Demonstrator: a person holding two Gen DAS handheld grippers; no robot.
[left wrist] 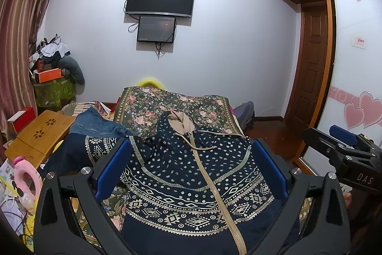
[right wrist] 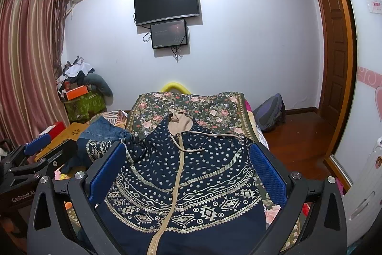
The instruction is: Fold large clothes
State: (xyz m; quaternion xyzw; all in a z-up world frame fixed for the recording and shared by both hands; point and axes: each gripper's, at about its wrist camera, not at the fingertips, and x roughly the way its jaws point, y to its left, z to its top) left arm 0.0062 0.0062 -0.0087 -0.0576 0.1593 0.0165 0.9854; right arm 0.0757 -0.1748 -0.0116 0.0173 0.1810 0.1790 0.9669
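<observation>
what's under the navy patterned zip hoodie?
The navy patterned zip hoodie lies on a floral bedspread; blue jeans poke out at its left. Whatever sits beneath its middle is covered. Both grippers hover open.

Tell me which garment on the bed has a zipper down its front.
The navy patterned hoodie spread flat on the floral bedspread; a tan zipper runs down its middle. The blue jeans lie crumpled at its left, showing no such zipper.

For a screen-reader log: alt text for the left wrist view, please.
A navy patterned zip hoodie lies face up on a floral bedspread, framed by the open left gripper. The right gripper hangs at right; jeans lie at left.
</observation>
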